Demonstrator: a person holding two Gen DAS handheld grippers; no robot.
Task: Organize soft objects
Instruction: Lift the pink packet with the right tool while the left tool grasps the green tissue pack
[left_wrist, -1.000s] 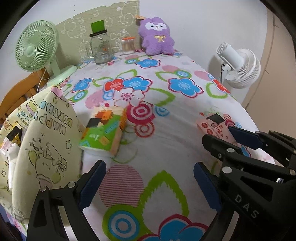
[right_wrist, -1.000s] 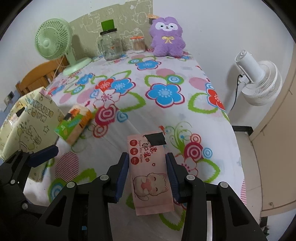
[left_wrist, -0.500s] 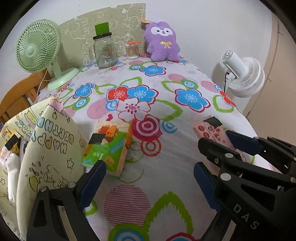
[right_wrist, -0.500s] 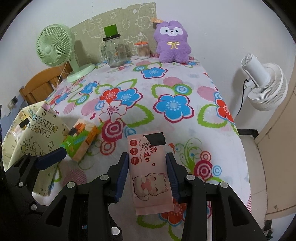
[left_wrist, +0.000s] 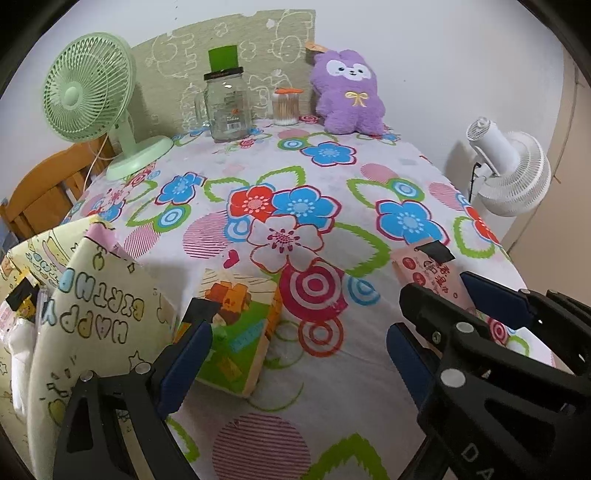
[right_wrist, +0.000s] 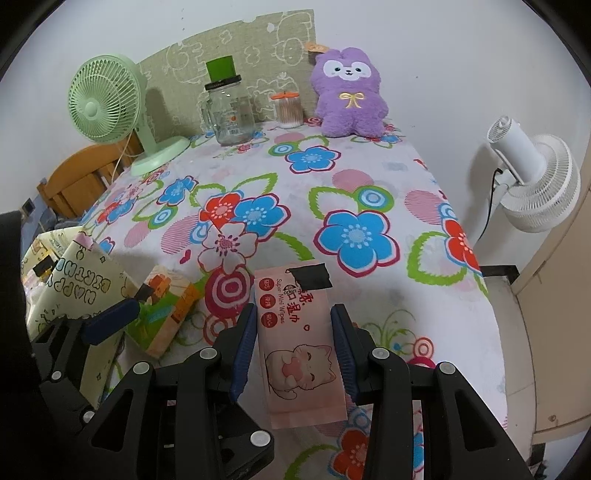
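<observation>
My right gripper (right_wrist: 293, 314) is shut on a pink pack of mini wipes (right_wrist: 299, 343) and holds it above the flowered table. The pack also shows in the left wrist view (left_wrist: 428, 275), clamped between the right gripper's fingers (left_wrist: 495, 299). My left gripper (left_wrist: 295, 347) is open and empty, with its left finger (left_wrist: 184, 363) over the near corner of a green and orange tissue pack (left_wrist: 236, 328) lying on the table. That tissue pack also shows in the right wrist view (right_wrist: 166, 310). A purple plush toy (left_wrist: 347, 96) sits upright at the far edge.
A yellow "Happy Birthday" gift bag (left_wrist: 88, 321) stands open at the left table edge. A green desk fan (left_wrist: 92, 107), a glass jar (left_wrist: 225, 107) and a cotton-swab pot (left_wrist: 284, 107) stand at the back. A white fan (left_wrist: 509, 166) stands off the table's right side.
Both grippers have pulled back and tilted up, so more of the table shows. The left gripper now sits closer over the tissue pack. The wipes stay clamped in the right gripper.
</observation>
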